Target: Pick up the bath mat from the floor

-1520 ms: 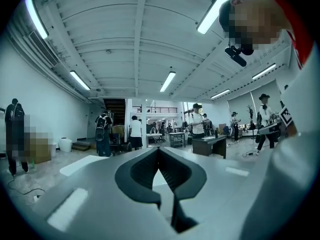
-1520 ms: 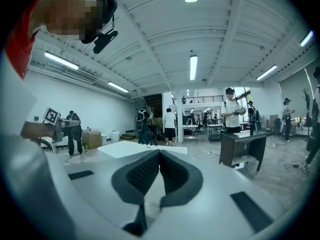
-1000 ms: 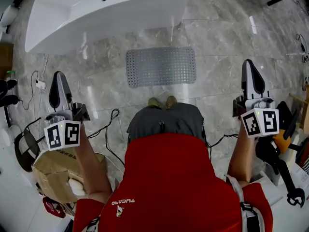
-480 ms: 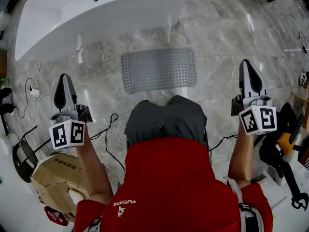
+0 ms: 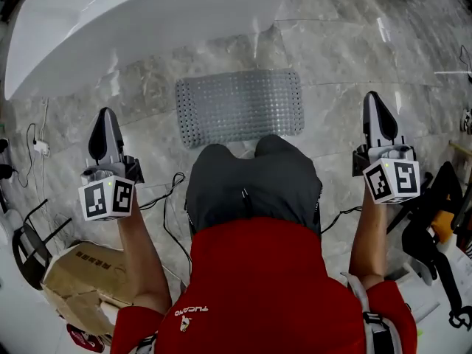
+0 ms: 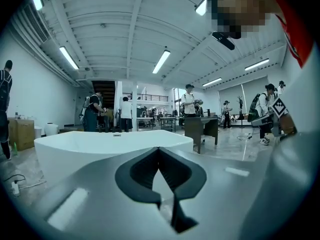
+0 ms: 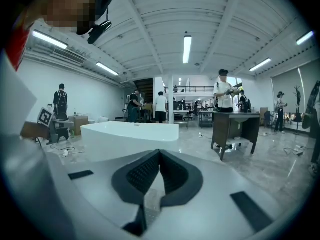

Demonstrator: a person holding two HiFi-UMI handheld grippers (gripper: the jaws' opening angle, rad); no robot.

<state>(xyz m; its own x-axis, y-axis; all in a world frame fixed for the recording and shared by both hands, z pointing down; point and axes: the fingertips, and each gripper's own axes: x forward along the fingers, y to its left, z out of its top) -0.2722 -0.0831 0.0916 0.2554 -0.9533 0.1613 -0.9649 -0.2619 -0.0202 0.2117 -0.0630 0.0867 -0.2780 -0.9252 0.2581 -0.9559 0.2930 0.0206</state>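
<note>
Both my claws are fully closed with nothing in them; in the left gripper view the left gripper has its dark ribbed pads meeting at the tip, with only floor showing through the gap behind them; the right gripper reads the same in its own view, tips together and holding nothing. From the head view the left gripper hangs out to the left and the right gripper out to the right, each pointing away from me towards the tub side of the room; neither touches anything.

The bath mat lies flat on the grey marble floor, between the two claws and apart from both; its near edge is partly covered by my dark-trousered knees, and its far edge sits just short of the bathtub.

As for containers: the white tub shows only its pale inner wall from above; a crumpled cardboard box sits on the floor by my left arm, and I cannot tell what it holds; a black cable trails across the floor near it.
</note>
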